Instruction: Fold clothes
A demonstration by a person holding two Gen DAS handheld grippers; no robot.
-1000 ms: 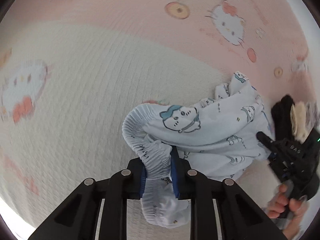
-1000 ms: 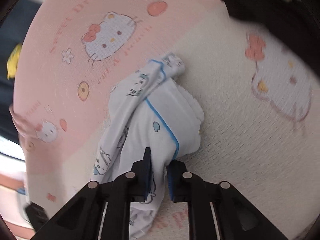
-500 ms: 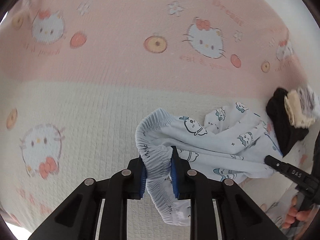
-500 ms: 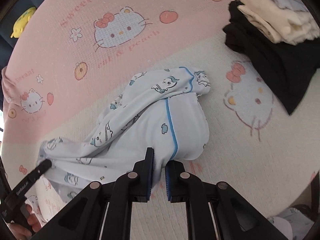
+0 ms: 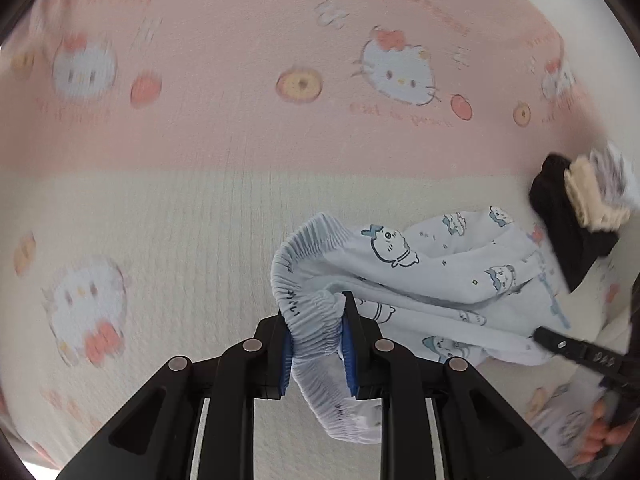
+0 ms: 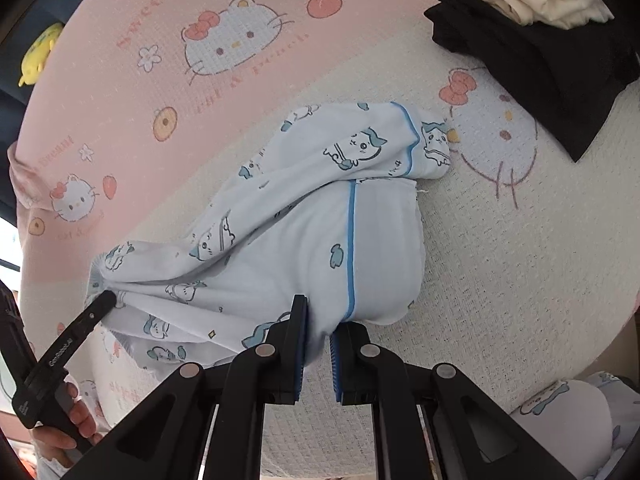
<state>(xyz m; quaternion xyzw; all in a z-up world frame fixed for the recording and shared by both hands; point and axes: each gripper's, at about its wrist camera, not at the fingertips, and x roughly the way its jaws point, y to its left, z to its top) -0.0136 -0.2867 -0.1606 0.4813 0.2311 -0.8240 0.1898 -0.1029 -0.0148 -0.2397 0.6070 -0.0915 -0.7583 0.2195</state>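
Light blue pyjama pants [image 5: 440, 264] with cartoon prints and blue piping lie bunched on the bed cover, stretched between my two grippers. My left gripper [image 5: 316, 320] grips the gathered elastic waistband [image 5: 304, 268]; its jaws are opening slightly, with the band still pressed between the blue pads. The right wrist view shows the same pants [image 6: 304, 240], where my right gripper [image 6: 318, 320] is shut on a pinch of fabric beside the blue side stripe. Each gripper also appears in the other's view: the left gripper's fingers [image 6: 100, 304] at the pants' far end, the right gripper's fingers [image 5: 560, 344] at the right.
The pink and cream cartoon-cat bed cover [image 5: 200, 200] fills both views. A stack of folded clothes [image 6: 540, 40], black under cream, sits beyond the pants. A yellow toy [image 6: 38, 54] lies off the bed's edge. Another printed garment [image 6: 568, 412] is at lower right.
The two grippers have drawn apart and lifted a little, so the bunched pants now spread out lengthwise between them. Both grips have held.
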